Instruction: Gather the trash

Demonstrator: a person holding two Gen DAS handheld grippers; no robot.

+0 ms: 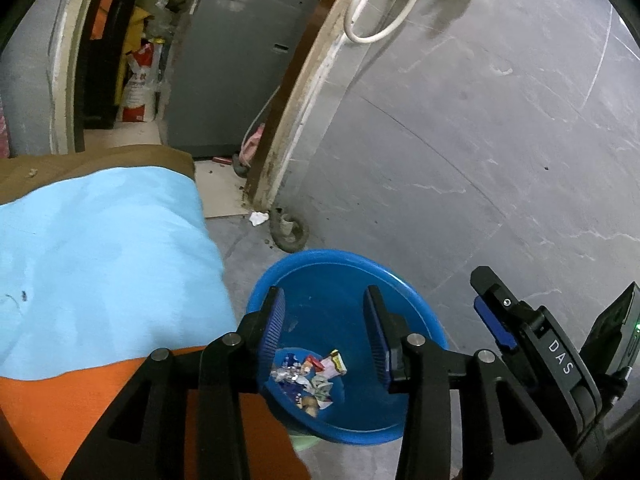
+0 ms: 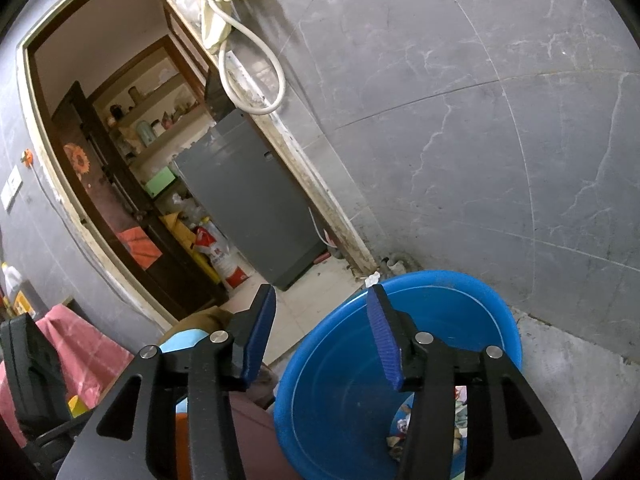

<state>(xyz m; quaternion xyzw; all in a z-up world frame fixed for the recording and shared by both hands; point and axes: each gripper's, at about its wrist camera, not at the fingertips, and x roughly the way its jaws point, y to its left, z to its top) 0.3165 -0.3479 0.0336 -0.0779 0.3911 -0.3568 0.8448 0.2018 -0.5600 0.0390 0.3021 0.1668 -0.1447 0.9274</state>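
Round blue plastic basin (image 1: 352, 280) on grey stone floor (image 1: 480, 160); crumpled wrappers (image 1: 316, 376) lie inside. Left gripper (image 1: 326, 320) and right gripper (image 2: 322, 332), ribbed blue pads: jaws released, empty.

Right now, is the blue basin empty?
No. The blue basin holds a small pile of scraps on its bottom.

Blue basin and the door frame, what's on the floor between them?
In the left wrist view, a crumpled white scrap and a grey pipe bend lie between the basin and the door frame.
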